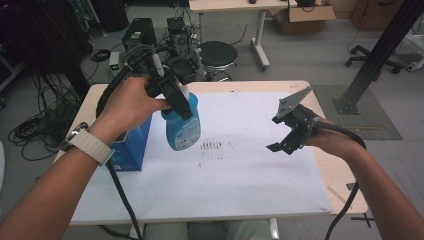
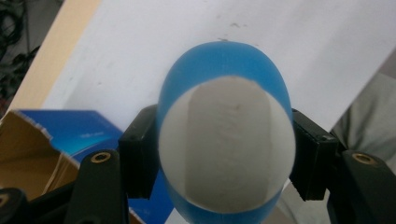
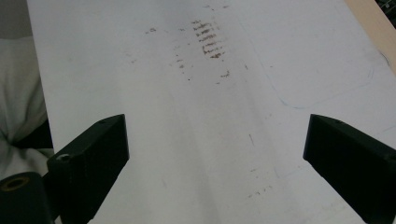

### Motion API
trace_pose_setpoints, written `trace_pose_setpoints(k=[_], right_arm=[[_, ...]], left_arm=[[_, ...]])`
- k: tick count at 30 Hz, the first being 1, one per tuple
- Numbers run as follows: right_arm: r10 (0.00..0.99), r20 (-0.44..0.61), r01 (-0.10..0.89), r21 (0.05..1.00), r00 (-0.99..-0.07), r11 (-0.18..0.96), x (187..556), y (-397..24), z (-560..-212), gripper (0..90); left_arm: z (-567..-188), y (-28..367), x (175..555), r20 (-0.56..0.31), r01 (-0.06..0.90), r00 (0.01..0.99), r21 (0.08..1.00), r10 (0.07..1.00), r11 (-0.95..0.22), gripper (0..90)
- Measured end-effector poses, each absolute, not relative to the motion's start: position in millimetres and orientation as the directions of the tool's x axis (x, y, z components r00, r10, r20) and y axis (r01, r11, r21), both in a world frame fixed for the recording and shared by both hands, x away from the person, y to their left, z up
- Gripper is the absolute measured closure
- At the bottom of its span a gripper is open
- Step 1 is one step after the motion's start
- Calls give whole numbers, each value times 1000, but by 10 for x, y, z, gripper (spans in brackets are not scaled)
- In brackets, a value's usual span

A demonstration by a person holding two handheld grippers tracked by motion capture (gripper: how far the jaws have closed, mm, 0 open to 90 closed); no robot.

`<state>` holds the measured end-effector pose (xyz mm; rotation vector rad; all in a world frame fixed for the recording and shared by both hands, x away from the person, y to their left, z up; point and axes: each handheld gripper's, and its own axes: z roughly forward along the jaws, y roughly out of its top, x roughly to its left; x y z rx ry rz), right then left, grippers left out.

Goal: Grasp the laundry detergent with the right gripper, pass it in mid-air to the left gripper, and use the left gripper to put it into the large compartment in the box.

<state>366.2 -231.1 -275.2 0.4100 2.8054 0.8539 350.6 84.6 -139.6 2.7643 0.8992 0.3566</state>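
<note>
Bottle (image 1: pixel 182 124), blue with pale label, is hanging clamped in left gripper (image 1: pixel 176 96) beside box (image 1: pixel 131 145); right gripper (image 1: pixel 289 141) is gaping empty.

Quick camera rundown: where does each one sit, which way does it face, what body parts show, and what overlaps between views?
High view: above the person's side, looking forward and down on the white table; both forearms, left claw shut on the blue bottle, right claw open.
Left gripper view: on the left claw, looking down onto the bottle pinched between its jaws; blue box beside.
Right gripper view: on the right claw, facing the tabletop and brown marks.
Shared: the marks appear in high and right views.
</note>
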Motion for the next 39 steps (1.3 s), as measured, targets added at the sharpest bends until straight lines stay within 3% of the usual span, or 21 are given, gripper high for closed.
trace_pose_setpoints(k=[10,19,39], right_arm=[[318,-119,213,523,-941,825,3730,-2347,-2703,68],[330,-136,220,511,-934,831,3782,-2431,-2622,71],[299,-120,226,415,-947,881,3920,-2454,-2596,69]], left_arm=[[-1136,1162,3687,160,688,625,350,764,-636,380],[-968,1422,3808,144,770,493,387,858,-508,381],[-766,1956,3812,139,860,274,406,951,-308,381]])
